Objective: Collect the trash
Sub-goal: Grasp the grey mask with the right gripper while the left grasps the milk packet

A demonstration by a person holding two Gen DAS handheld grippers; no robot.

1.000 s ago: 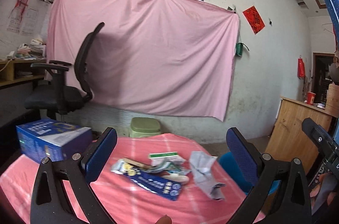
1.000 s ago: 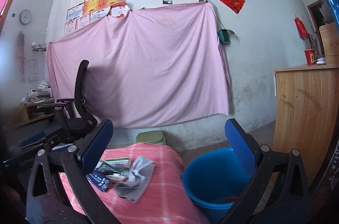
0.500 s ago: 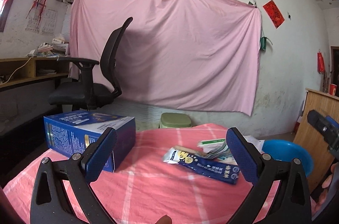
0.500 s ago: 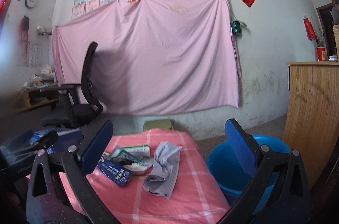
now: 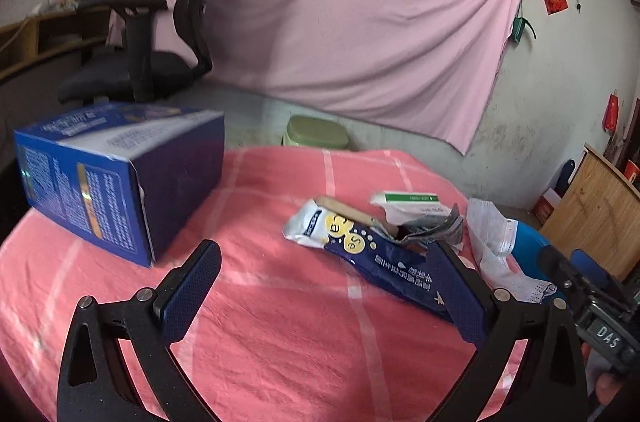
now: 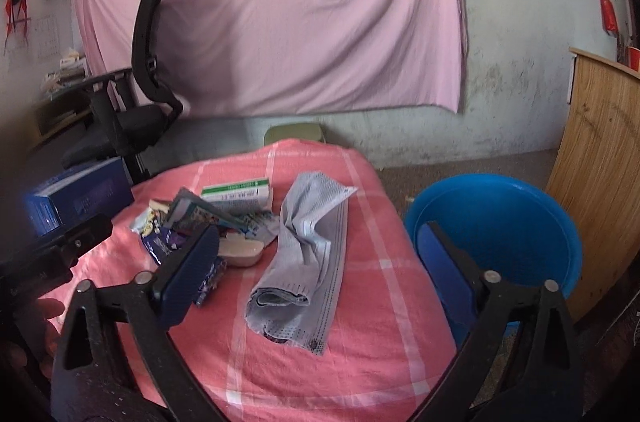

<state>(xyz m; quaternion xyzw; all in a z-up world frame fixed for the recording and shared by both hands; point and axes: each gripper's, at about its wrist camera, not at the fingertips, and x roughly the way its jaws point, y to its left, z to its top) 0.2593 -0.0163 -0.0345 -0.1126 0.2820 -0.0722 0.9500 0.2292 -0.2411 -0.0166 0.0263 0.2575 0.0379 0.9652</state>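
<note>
Two grippers are up and both stand wide open with nothing between their pads. Your left gripper hovers over the pink cloth, its right pad just beside the blue wrapper. Your right gripper frames the grey face mask, which lies crumpled near the table edge closest to the blue basin.

The rest of the trash sits in one heap between the mask and the big blue box: the wrapper, a green-and-white carton and some torn packets.

The mask looks like the easiest first pick. Bring the right gripper down over the bunched fold nearest you, where the fabric is thickest, and close firmly so it does not slip out. Lift clear before swinging to the basin. Keep the left gripper back from the heap so the two do not collide.
</note>
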